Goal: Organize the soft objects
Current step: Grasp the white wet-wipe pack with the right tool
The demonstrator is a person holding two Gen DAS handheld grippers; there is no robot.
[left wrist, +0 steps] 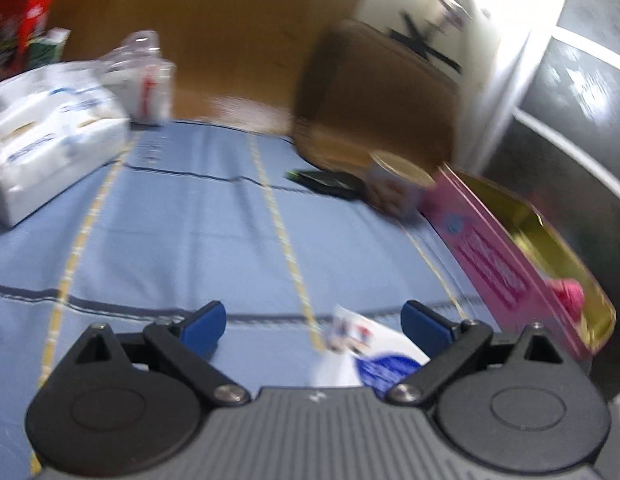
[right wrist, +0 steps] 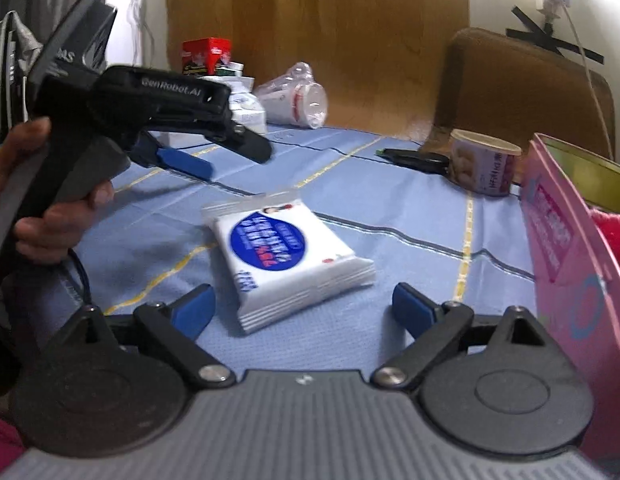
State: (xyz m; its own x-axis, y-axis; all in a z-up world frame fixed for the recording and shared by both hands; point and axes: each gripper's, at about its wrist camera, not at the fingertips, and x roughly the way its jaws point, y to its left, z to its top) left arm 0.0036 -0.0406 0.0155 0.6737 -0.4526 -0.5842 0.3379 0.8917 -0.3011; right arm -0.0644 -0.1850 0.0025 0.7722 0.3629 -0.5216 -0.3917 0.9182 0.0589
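A white tissue pack (right wrist: 288,256) with a blue oval label lies flat on the blue cloth, just ahead of my open, empty right gripper (right wrist: 302,312). In the left wrist view the same pack (left wrist: 366,354) shows under my open, empty left gripper (left wrist: 314,326), near its right finger. The left gripper (right wrist: 214,152) also shows in the right wrist view, held in a hand above the cloth left of the pack. A pink tin (right wrist: 566,240) with a gold inside stands at the right; a pink fluffy thing (left wrist: 568,294) lies in it.
A large white tissue bundle (left wrist: 50,136) and a clear bag of cups (right wrist: 294,96) sit at the far left. A small round can (right wrist: 484,166), a dark flat object (right wrist: 414,158) and a brown chair (right wrist: 522,92) are at the far right. Red boxes (right wrist: 206,56) stand behind.
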